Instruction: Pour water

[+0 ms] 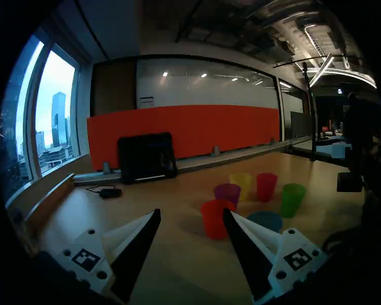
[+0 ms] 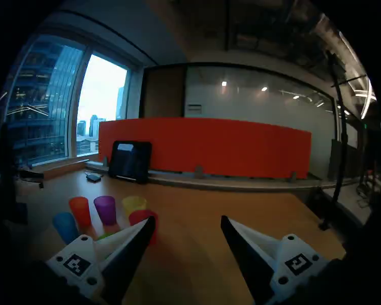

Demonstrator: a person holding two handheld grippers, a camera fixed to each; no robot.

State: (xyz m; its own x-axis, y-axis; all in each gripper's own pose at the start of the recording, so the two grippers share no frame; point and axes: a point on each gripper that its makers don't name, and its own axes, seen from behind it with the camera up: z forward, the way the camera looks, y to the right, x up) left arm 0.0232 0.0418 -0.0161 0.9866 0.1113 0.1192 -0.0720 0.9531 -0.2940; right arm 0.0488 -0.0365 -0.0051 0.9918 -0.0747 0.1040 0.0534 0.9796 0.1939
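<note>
left gripper (image 1: 191, 211) hovering, jaws standing apart | right gripper (image 2: 188, 218) hovering, jaws standing apart | coloured cups (image 1: 227, 193) standing clustered on bench (image 1: 180, 264), centre-right of left gripper view, lower-left of right gripper view

Table top (image 1: 155, 195): pale wood or wood-look laminate, smooth, with a soft sheen where the window light falls.
Orange cup (image 1: 214, 219): smooth plastic, faintly see-through.
Purple cup (image 1: 227, 193): the same thin plastic, translucent, lightly glossy.
Green cup (image 1: 292, 199): translucent plastic, smooth-walled.
Left gripper (image 1: 191, 211): hard plastic fingers (image 1: 132, 246), white outer shells, black inner faces, matt.
Right gripper (image 2: 187, 218): the same matt white and black plastic.
Divider panel (image 1: 200, 127): flat orange, matt and even; cloth or board, I cannot tell.
Glass wall (image 1: 205, 89): glossy, mirroring the ceiling lights.
Tablet screen (image 1: 146, 156): dark glass, shiny.
</note>
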